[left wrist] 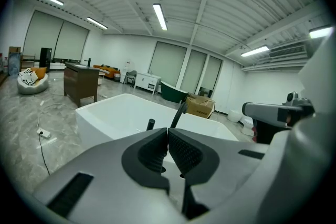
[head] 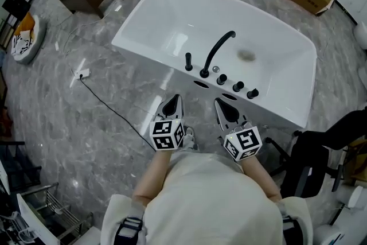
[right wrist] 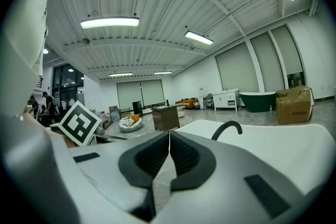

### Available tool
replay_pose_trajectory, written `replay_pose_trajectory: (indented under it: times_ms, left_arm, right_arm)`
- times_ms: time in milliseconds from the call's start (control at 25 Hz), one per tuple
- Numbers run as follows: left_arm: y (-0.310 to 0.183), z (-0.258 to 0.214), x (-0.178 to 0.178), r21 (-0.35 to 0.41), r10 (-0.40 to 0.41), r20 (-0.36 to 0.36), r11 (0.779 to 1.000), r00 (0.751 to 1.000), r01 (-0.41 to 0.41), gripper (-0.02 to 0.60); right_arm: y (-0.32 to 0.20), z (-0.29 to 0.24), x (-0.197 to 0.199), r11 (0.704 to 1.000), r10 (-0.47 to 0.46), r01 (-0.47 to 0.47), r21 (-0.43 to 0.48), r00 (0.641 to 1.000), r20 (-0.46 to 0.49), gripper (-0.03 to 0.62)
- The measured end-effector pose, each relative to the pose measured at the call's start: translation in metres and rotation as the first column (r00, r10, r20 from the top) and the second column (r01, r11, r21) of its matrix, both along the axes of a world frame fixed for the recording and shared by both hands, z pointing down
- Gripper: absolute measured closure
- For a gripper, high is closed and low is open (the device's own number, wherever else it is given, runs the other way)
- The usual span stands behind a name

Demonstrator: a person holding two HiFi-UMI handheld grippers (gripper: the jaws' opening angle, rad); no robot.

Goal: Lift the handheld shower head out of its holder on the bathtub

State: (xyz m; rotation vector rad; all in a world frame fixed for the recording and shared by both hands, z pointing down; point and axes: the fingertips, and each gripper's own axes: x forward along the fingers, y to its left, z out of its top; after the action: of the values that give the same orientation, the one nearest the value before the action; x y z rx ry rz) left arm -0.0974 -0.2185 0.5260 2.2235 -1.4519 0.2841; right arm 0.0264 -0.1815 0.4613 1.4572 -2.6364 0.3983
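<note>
The left gripper (left wrist: 168,132) has its jaws pressed together with nothing between them. The right gripper (right wrist: 169,135) is the same, closed and empty. In the head view both are held side by side in front of the person's body, above the grey floor (head: 86,123). They point at the near wall of the white bathtub (head: 172,14) but stop short of it and touch nothing.

Beyond their tips, a row of black fittings runs along the tub's near rim. The handheld shower head (head: 188,61) appears to be the short upright black stick at the left end of that row, seated in its holder. Just to its right rises the curved black spout (head: 219,46), and past that come three black knobs (head: 237,86). The left gripper is the nearer of the two to the shower head.

This looks like the approach step, with the shower head untouched and nothing grasped. The next move probably calls for bringing one gripper, most likely the left, over the rim. Its jaws would open enough to straddle the stick and close around it. The lift should go straight up so the head clears its holder without knocking the spout beside it. No hose is visible, so some drag from below is possible.
</note>
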Motion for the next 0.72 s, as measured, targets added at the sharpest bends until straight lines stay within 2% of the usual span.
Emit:
replay_pose_trajectory:
  times_ms: [560, 720]
  left_arm:
    - [-0.093, 0.045, 0.017, -0.016, 0.144, -0.005, 0.989, 0.990, -0.144, 0.560]
    - [-0.117, 0.070, 0.024, -0.012, 0.178, 0.019, 0.984, 0.984, -0.178, 0.558]
  right_arm:
    - [-0.066, 0.024, -0.011, 0.993, 0.093, -0.093, -0.079, 0.996, -0.003, 0.574]
    - [-0.077, 0.034, -0.014, 0.989, 0.107, -0.107, -0.104, 0.994, -0.004, 0.574]
